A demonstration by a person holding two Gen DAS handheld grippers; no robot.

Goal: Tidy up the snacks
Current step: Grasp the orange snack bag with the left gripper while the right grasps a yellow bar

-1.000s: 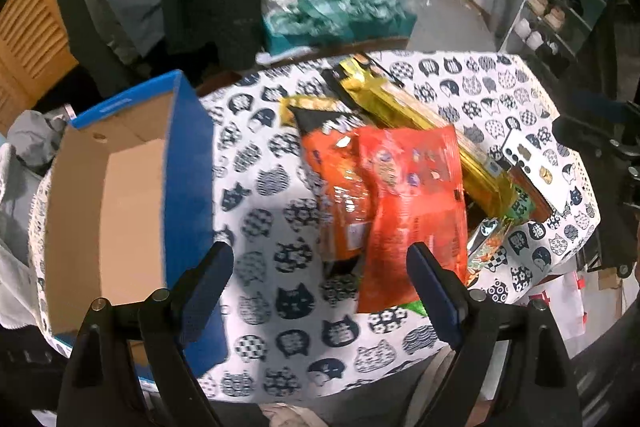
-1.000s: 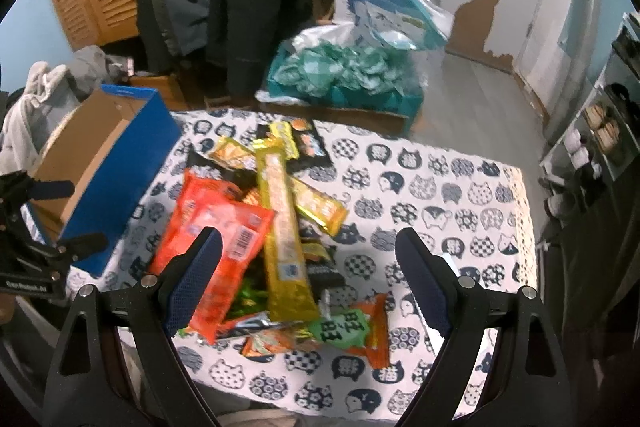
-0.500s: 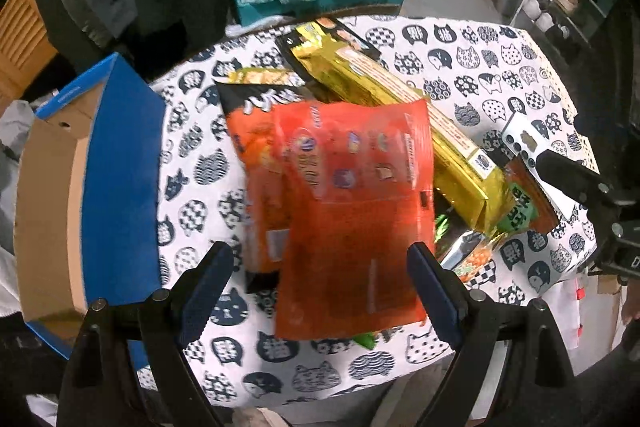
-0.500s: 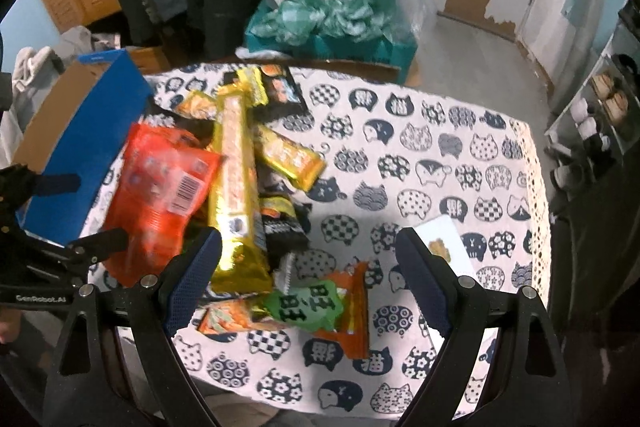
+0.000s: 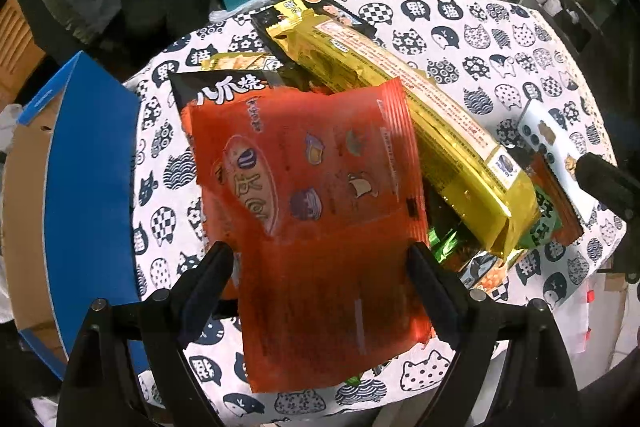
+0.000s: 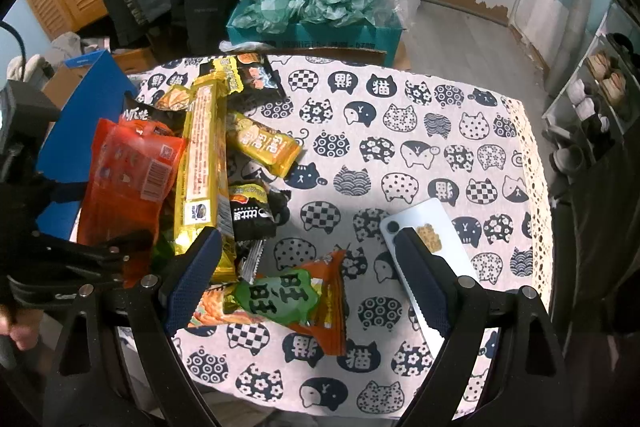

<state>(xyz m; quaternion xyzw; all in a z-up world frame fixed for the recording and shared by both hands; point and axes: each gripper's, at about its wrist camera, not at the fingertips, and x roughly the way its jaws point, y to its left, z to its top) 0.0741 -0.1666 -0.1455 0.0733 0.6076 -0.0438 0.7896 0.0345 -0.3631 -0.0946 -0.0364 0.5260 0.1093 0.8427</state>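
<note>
A pile of snack packs lies on the cat-print tablecloth (image 6: 400, 147). A large orange-red pack (image 5: 312, 211) lies on top, with a long gold pack (image 5: 420, 131) to its right and a black pack (image 5: 224, 87) behind. My left gripper (image 5: 320, 267) is open, its jaws standing either side of the orange-red pack's near part. In the right wrist view my right gripper (image 6: 308, 263) is open above a green pack (image 6: 280, 295) lying on a small orange pack (image 6: 332, 307). The orange-red pack (image 6: 128, 179) and gold pack (image 6: 204, 155) show at left.
An open cardboard box with blue sides (image 5: 88, 179) stands left of the pile. A white phone (image 6: 432, 239) lies on the cloth at right. A teal box of green wrappers (image 6: 316, 15) stands beyond the table. Shoe shelves (image 6: 592, 95) are at far right.
My left gripper has moved forward and right, from beside the box to over the orange-red pack. My right gripper has come lower and closer to the pile's near end. Both stay open.
</note>
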